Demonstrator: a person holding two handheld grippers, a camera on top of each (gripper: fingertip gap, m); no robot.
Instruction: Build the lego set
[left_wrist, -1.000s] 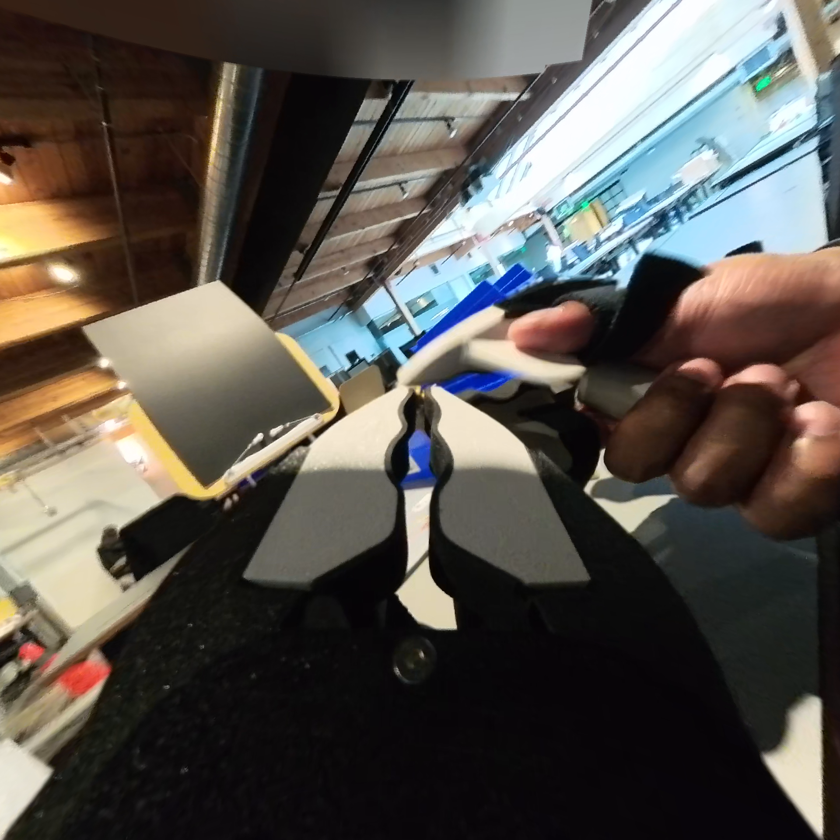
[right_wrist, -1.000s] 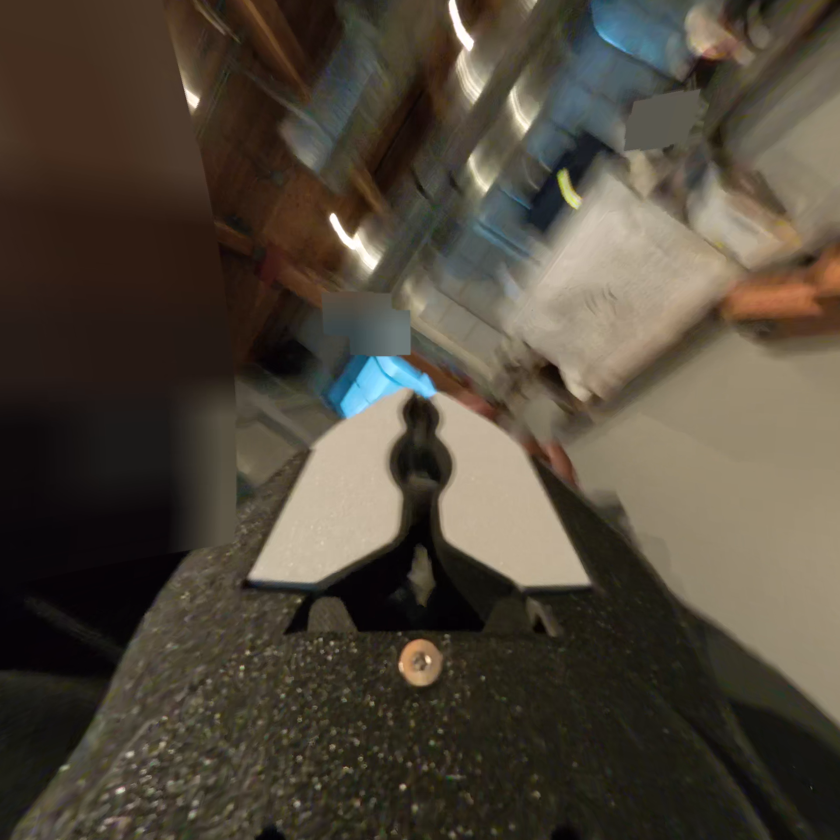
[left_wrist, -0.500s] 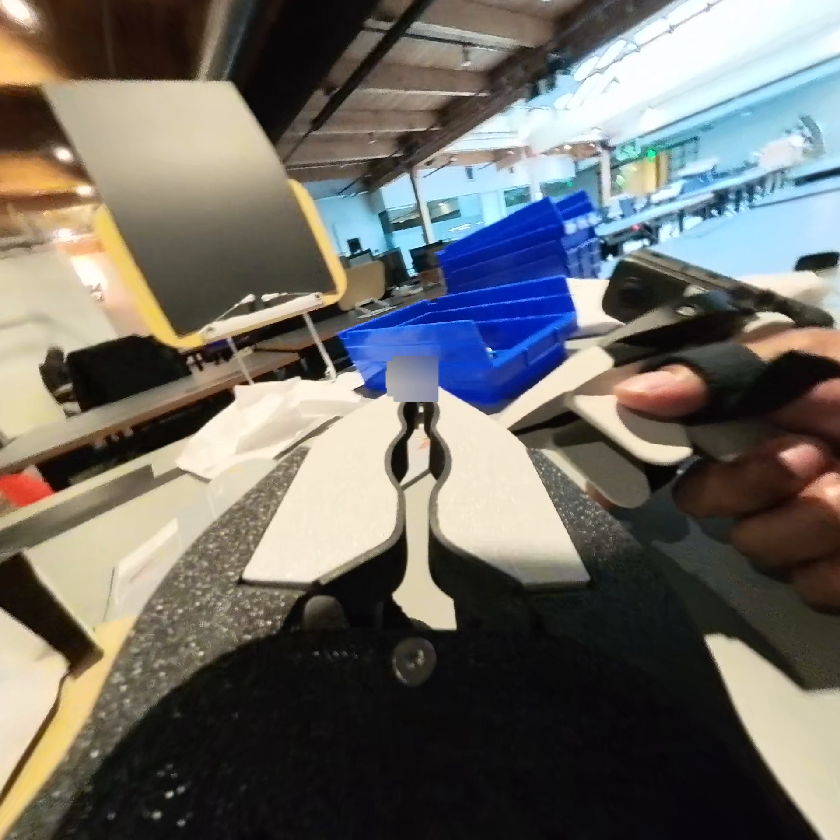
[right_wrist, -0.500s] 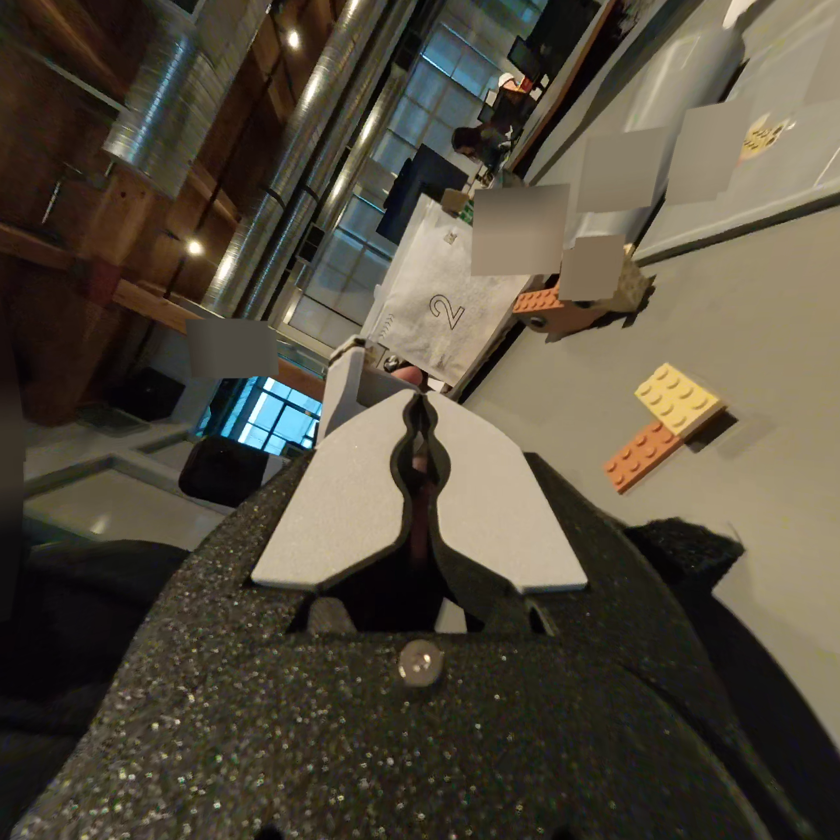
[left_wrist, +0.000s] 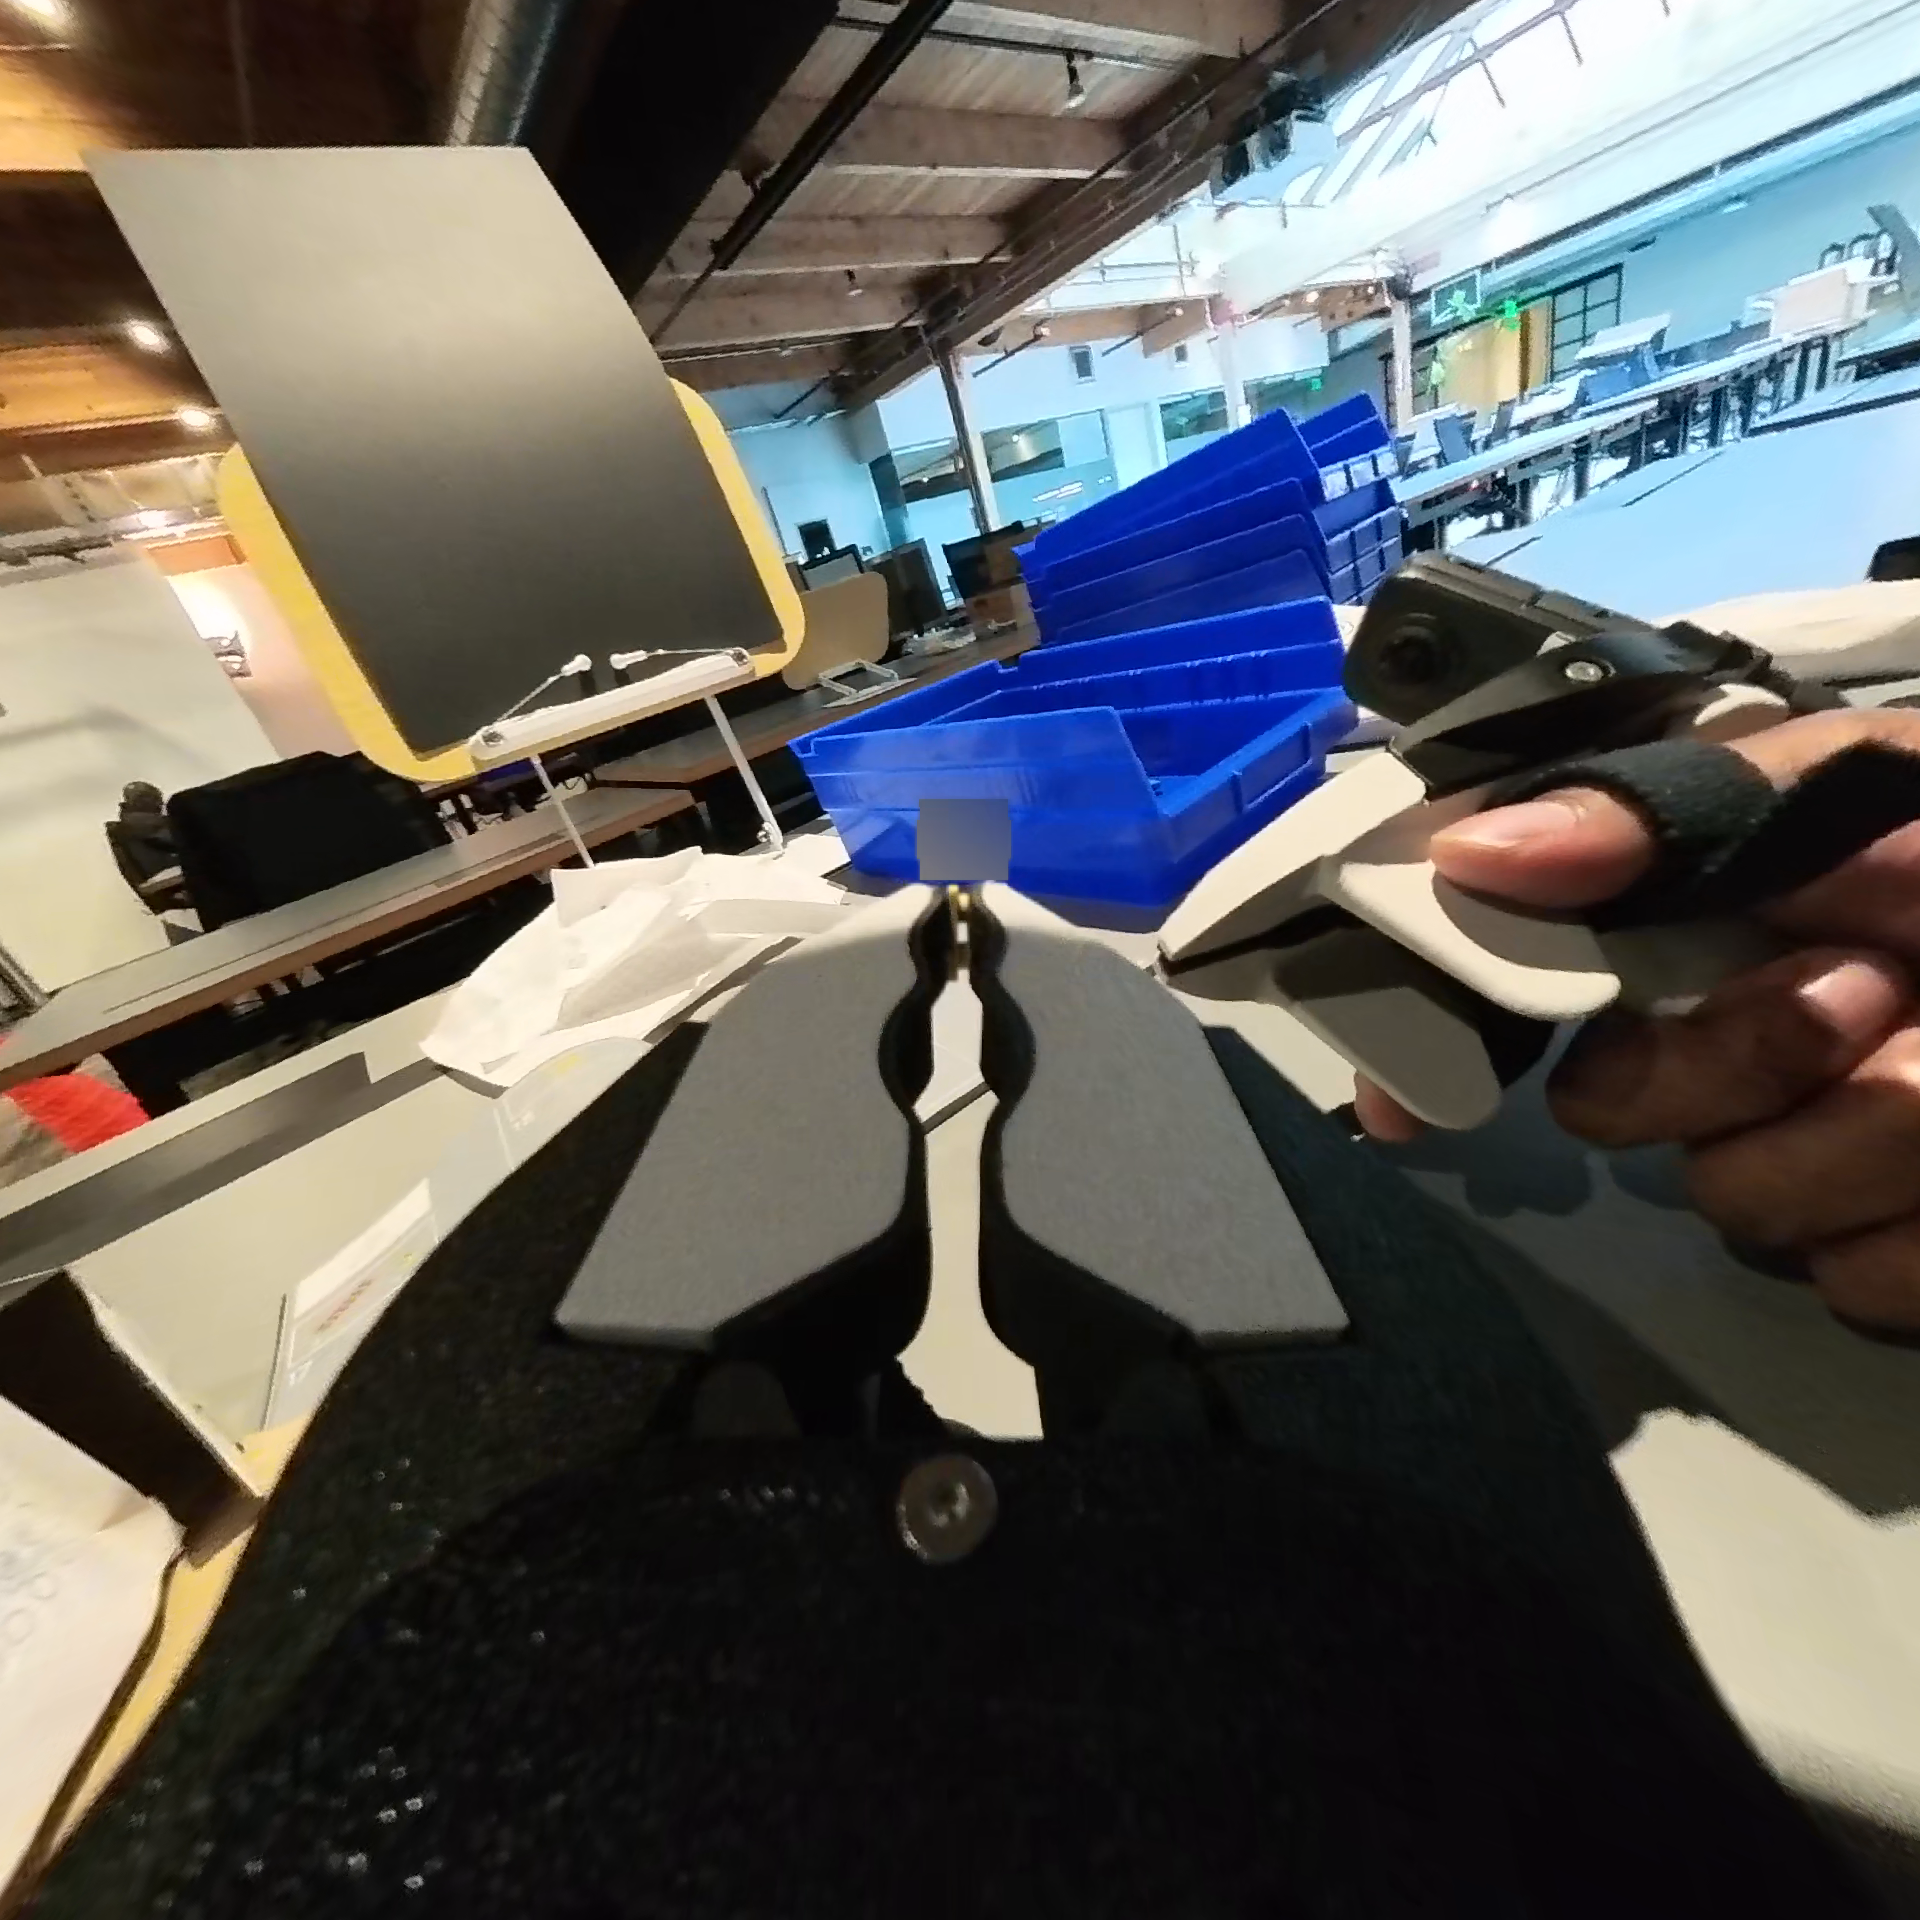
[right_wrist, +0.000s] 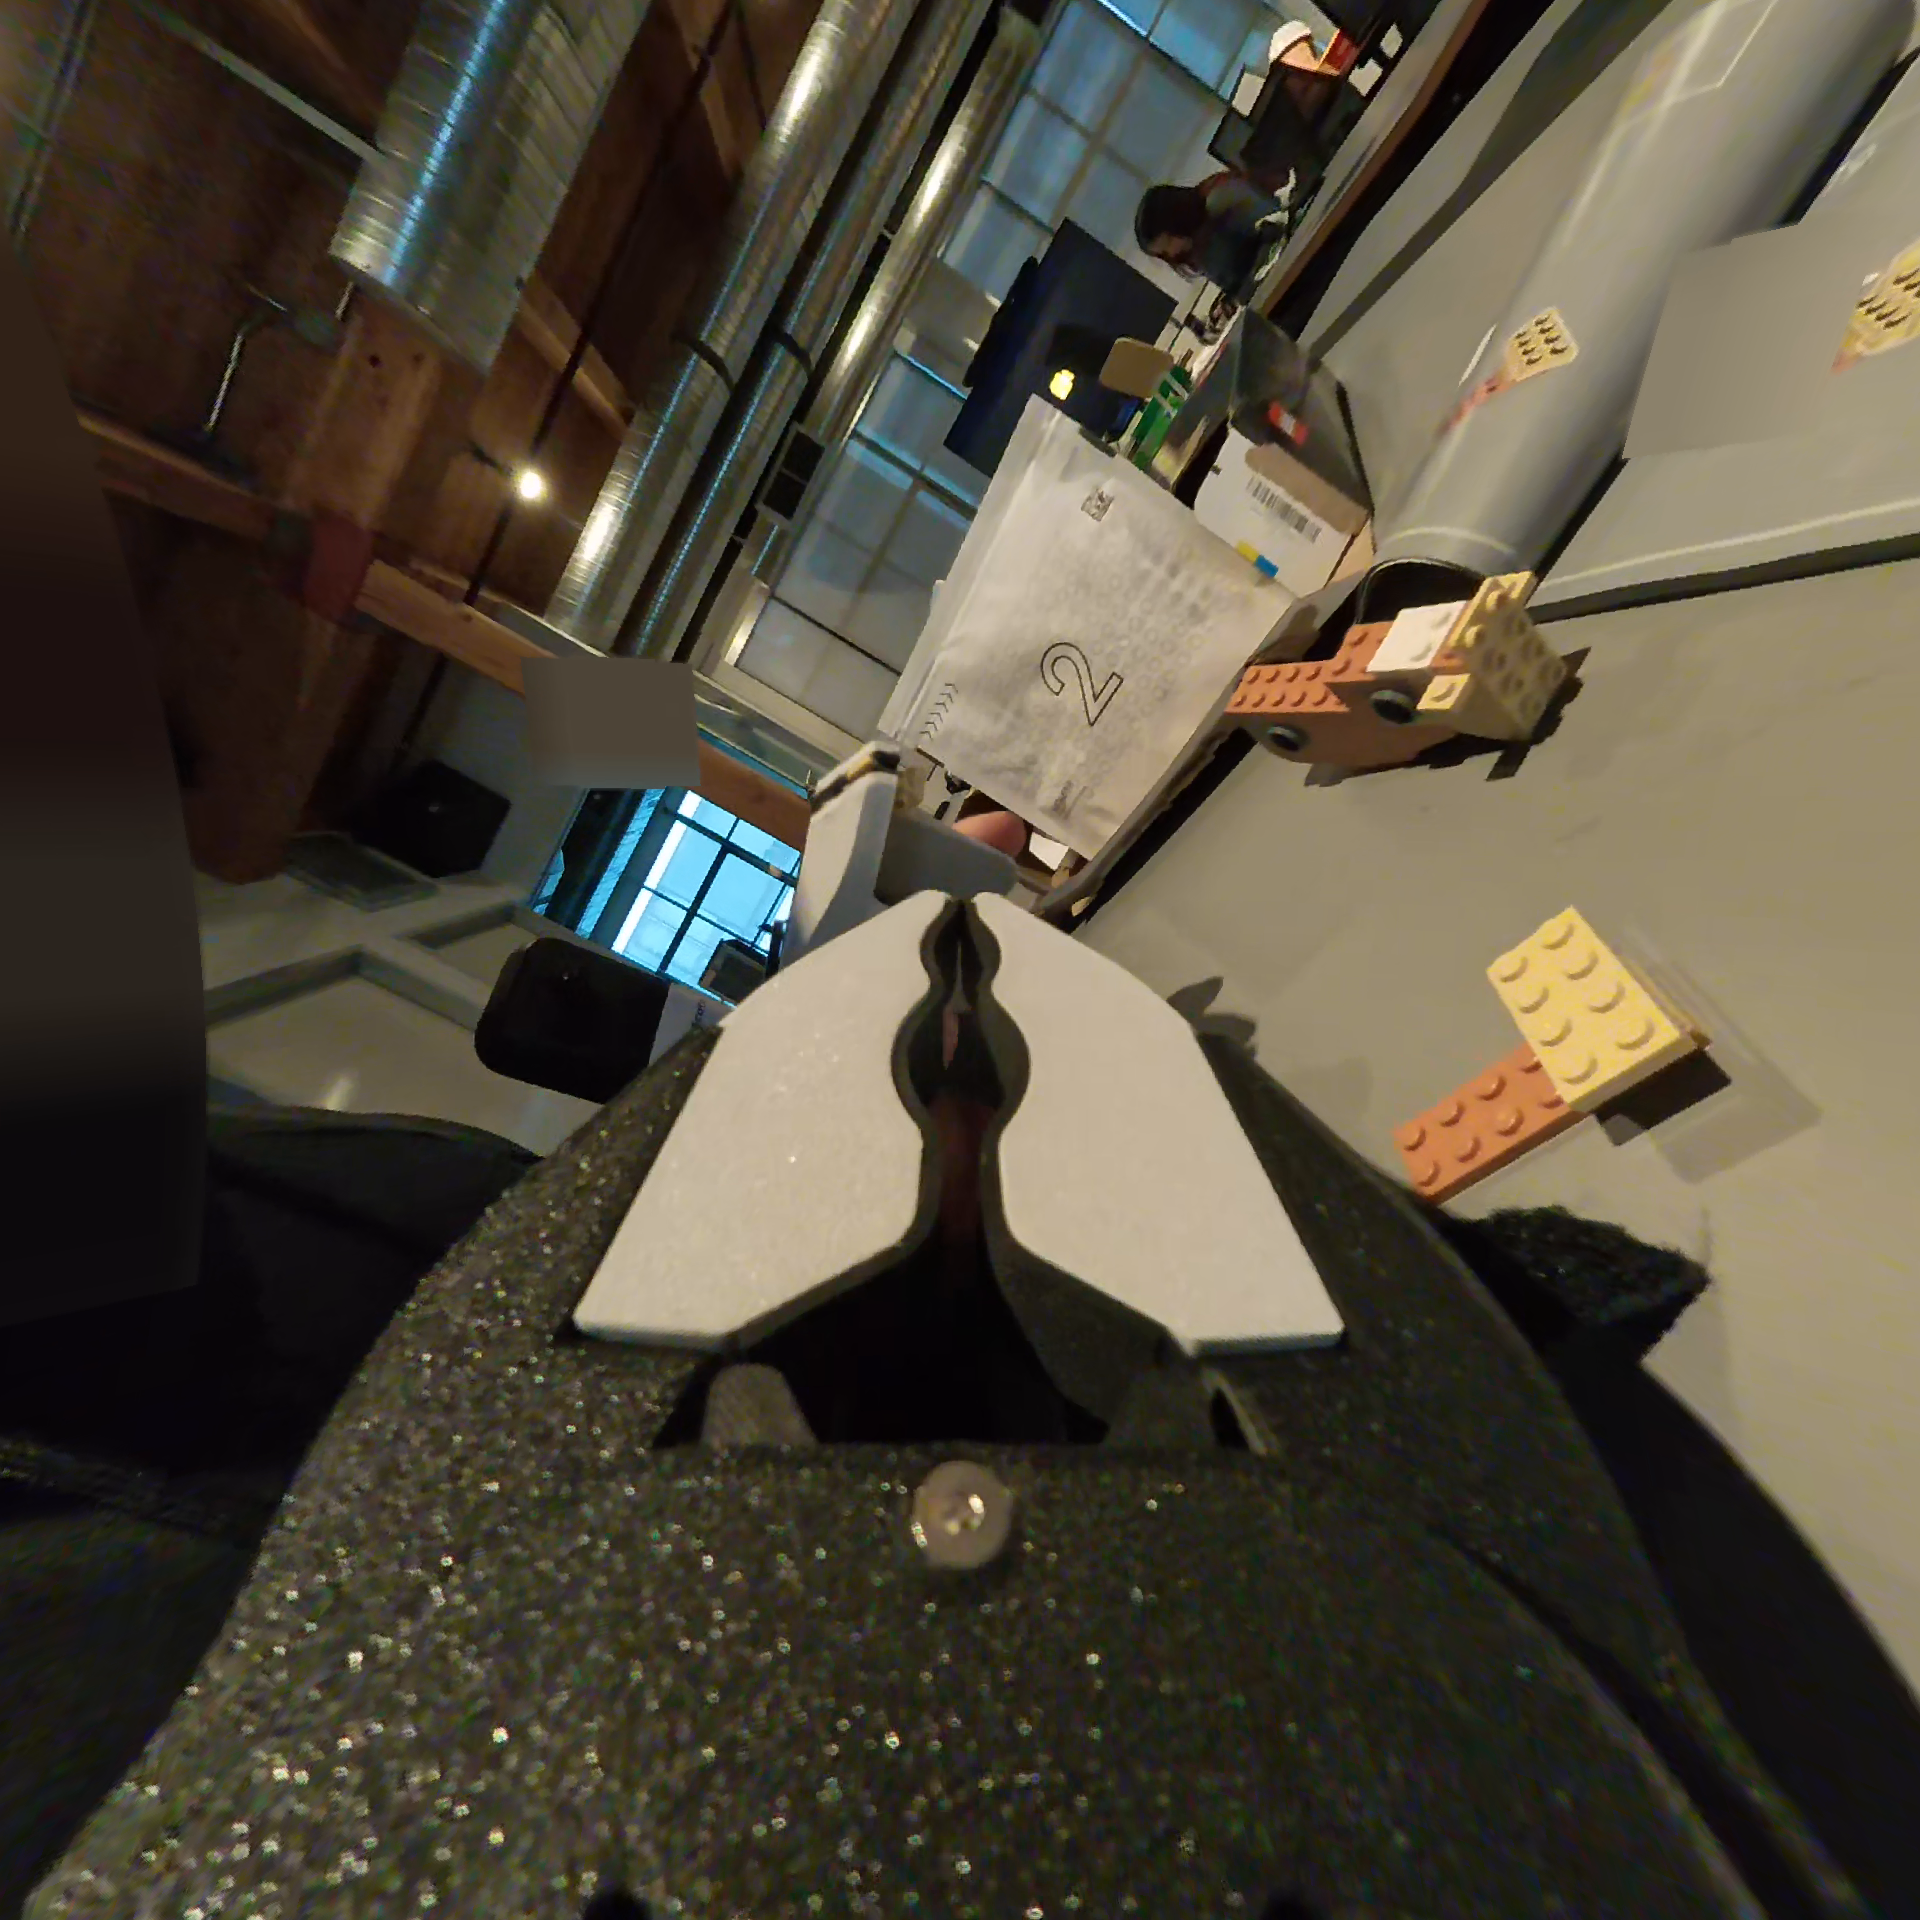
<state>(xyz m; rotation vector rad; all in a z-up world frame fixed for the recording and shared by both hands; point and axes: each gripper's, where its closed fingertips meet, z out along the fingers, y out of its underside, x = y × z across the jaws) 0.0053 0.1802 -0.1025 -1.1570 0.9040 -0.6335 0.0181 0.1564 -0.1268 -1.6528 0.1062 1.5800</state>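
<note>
Two matte grey hand-held grippers, left (left_wrist: 958, 928) pinching a tiny brass-coloured piece (left_wrist: 961, 932), right (right_wrist: 961, 914) closed empty, studded plates (right_wrist: 1548, 1049) nearby.

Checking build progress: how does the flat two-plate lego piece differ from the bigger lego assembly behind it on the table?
The flat piece is just two plates, a yellow one overlapping a brown one; the bigger assembly stacks several bricks, with dark round holes in its side. The flat piece lies low on the grey table; the assembly stands taller. The flat piece is nearer the right gripper; the assembly sits farther back, by a white bag. Both share brown and pale yellow parts, and neither is gripped.
</note>
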